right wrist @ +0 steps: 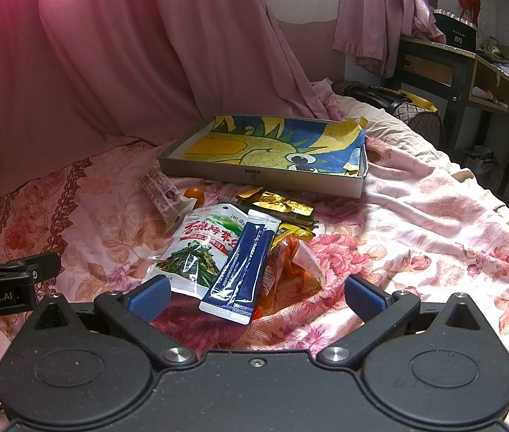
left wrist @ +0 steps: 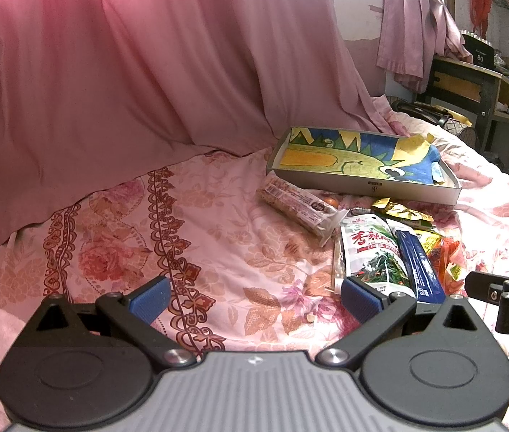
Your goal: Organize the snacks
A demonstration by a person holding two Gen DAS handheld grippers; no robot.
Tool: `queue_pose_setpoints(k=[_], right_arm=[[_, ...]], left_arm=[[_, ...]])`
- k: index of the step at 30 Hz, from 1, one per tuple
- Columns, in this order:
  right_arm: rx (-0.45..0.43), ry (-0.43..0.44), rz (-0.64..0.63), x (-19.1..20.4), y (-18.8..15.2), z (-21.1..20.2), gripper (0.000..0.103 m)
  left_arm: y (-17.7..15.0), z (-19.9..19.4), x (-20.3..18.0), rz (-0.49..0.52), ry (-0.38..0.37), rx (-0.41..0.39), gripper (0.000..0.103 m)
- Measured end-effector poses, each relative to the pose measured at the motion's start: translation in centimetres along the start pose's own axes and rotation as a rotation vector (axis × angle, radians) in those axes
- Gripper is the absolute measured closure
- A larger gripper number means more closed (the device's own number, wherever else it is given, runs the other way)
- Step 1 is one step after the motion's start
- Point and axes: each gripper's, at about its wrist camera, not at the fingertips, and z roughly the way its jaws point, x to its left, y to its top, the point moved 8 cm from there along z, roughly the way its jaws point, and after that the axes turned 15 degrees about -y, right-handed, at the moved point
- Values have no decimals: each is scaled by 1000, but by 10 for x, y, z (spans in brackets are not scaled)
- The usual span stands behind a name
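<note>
Several snack packets lie in a heap on a floral bedspread: a white-green pouch, a dark blue sachet, orange packets, gold wrappers and a long clear-wrapped bar. Behind them sits a shallow grey box lined with a cartoon picture. My left gripper is open, left of the heap, nothing between its fingers. My right gripper is open just in front of the heap, the blue sachet's end between its fingers, untouched.
A pink drape hangs behind the bed. A wooden desk and a bag stand at the far right. A small orange fruit lies beside the bar. Bare bedspread spreads to the right.
</note>
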Motion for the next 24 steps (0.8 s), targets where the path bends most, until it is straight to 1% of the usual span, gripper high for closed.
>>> queue_pose_setpoints(k=[18, 24], right_arm=[[3, 1, 0, 1, 1, 1, 1], [11, 16, 33, -3, 2, 1, 1]], left_arm=[[0, 0, 1, -6, 1, 6, 0], [-1, 6, 6, -37, -18, 38, 0]])
